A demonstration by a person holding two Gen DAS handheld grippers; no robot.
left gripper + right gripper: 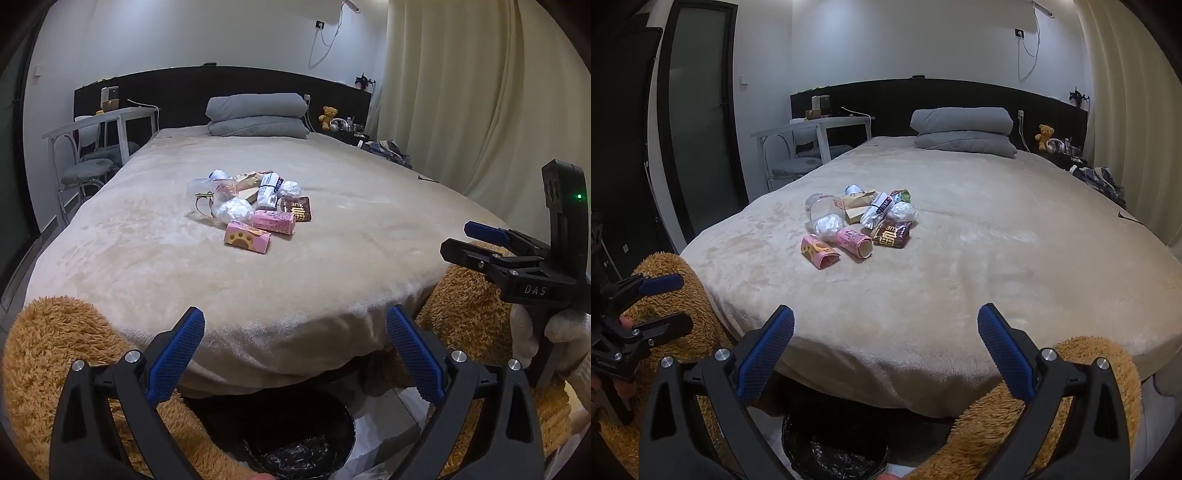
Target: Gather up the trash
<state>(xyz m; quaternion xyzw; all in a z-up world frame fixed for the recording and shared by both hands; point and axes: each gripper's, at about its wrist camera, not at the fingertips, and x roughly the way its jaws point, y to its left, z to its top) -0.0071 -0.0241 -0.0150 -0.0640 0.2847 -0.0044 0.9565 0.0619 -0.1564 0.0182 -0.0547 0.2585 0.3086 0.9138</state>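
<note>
A pile of trash [251, 206] lies in the middle of the beige bed [155, 266]: pink cartons, crumpled white tissues, a clear plastic bottle, a brown snack wrapper and paper packets. It also shows in the right wrist view [858, 225]. A bin with a black liner [295, 443] stands on the floor at the bed's foot, below both grippers; it also shows in the right wrist view [834, 446]. My left gripper [295, 328] is open and empty above the bed's near edge. My right gripper [886, 328] is open and empty, and it shows at the right in the left wrist view [456, 240].
Folded grey bedding [258, 114] lies at the head of the bed. A white desk with chairs [99, 136] stands to the left. A fluffy brown rug [55, 354] covers the floor around the bin. Curtains [480, 92] hang on the right.
</note>
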